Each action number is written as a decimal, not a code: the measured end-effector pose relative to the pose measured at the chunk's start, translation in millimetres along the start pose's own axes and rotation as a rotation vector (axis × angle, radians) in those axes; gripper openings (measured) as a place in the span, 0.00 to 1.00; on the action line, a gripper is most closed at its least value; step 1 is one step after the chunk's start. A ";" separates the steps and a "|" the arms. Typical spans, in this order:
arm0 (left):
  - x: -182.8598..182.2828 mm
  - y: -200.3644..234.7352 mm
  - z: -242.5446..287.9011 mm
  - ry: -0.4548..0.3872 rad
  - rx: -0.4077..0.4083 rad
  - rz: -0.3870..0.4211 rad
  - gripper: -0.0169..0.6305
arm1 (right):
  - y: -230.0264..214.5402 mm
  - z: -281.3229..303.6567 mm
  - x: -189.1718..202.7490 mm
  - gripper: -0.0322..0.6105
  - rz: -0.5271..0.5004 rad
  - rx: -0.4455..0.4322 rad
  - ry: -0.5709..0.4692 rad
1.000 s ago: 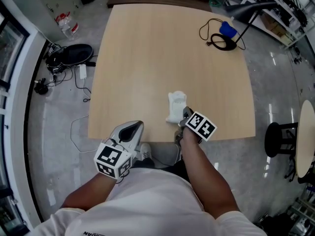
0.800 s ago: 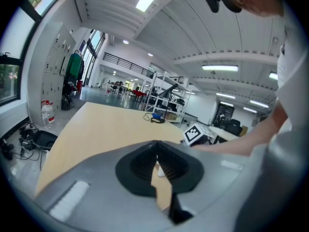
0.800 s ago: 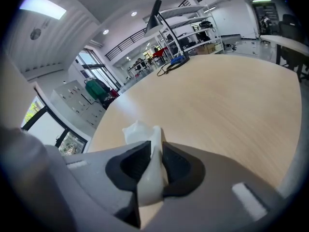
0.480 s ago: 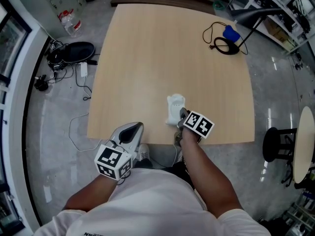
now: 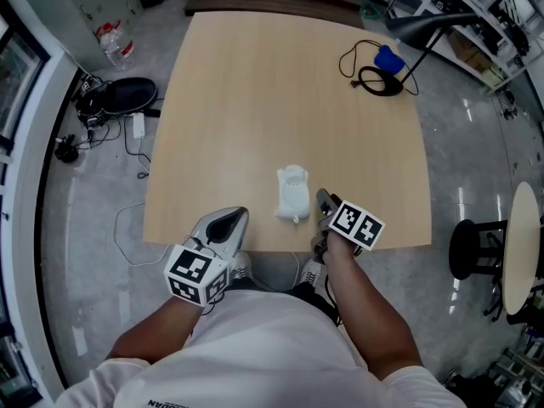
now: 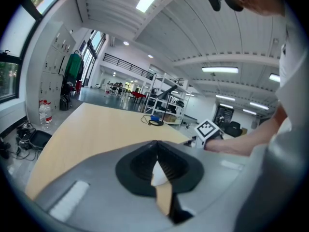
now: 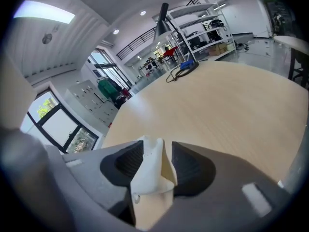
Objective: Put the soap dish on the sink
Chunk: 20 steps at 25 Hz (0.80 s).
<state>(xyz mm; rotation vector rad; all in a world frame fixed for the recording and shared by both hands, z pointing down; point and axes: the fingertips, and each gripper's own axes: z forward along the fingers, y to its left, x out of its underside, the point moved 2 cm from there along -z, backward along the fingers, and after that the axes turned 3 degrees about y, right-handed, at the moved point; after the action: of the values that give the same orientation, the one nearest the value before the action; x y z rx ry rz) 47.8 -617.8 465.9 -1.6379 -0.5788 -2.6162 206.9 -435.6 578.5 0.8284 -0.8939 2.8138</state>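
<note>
Head view | right claw (image 5: 323, 200) opening, soap dish (image 5: 291, 195) loose between jaws | left claw (image 5: 237, 217) clenched, empty

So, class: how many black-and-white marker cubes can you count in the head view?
2. One marker cube sits on the left gripper, beside the table's near edge; the other on the right gripper, whose jaws are opening, the soap dish loose between them. None seems hidden.

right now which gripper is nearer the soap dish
Right. The right gripper is just right of the soap dish, its jaws opening with the dish in line between them, unpressed. The left gripper is farther, down-left of it at the table's near edge.
</note>
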 end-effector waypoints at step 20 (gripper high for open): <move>-2.9 -39.5 12.3 0.027 0.174 0.104 0.04 | 112.5 -147.9 14.2 0.05 -0.252 -0.549 -0.202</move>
<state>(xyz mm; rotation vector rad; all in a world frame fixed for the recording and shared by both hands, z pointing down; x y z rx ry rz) 52.2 -577.8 456.0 -1.5362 -0.6785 -2.4354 99.3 -448.0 426.8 1.0469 -1.3876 2.1347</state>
